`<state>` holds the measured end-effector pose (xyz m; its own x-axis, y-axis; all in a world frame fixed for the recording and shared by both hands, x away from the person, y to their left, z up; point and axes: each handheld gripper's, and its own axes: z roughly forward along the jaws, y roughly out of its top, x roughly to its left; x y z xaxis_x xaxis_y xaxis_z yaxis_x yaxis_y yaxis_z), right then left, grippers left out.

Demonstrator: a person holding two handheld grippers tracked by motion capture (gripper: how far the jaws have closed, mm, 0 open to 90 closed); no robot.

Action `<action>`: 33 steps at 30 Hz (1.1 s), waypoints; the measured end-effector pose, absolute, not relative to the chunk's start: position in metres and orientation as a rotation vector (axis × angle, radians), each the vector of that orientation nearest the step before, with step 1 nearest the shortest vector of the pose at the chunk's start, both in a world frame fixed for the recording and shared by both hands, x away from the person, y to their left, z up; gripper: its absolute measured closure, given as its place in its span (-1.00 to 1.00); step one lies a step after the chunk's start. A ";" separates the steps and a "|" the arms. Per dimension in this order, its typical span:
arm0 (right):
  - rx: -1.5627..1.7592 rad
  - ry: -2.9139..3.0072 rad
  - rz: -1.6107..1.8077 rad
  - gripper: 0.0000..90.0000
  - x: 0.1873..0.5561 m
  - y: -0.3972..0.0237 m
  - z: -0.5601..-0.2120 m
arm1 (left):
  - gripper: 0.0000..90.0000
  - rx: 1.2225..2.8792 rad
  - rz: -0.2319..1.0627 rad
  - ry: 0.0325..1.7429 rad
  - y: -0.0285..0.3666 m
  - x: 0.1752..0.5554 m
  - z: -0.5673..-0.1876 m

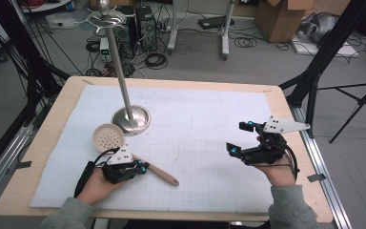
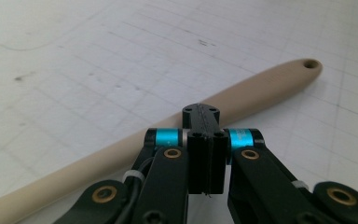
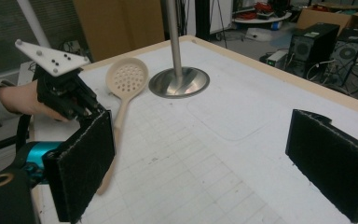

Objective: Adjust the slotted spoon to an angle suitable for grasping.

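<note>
Where left claw overlaps, skimmer handle middle hidden.

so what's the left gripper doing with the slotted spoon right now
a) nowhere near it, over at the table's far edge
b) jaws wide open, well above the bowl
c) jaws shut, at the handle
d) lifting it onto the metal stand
c: in the left gripper view the left gripper has its jaws pressed together right at the beige handle of the slotted spoon, which lies flat on the white mat.

Matt beige plastic skimmer, glossy metal stand — matt paper mat
</note>
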<state>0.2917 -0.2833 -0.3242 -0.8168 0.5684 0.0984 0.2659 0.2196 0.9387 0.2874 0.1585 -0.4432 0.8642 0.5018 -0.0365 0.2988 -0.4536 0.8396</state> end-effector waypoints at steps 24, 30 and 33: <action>0.815 2.184 1.642 -0.84 0.285 -0.302 -0.323 | 0.99 2.003 0.404 0.738 0.201 0.323 -0.438; 0.811 2.191 1.641 -0.84 0.285 -0.300 -0.323 | 0.99 2.039 0.399 0.745 0.196 0.326 -0.444; 0.807 2.190 1.643 -0.84 0.285 -0.300 -0.323 | 0.99 2.047 0.403 0.754 0.194 0.328 -0.446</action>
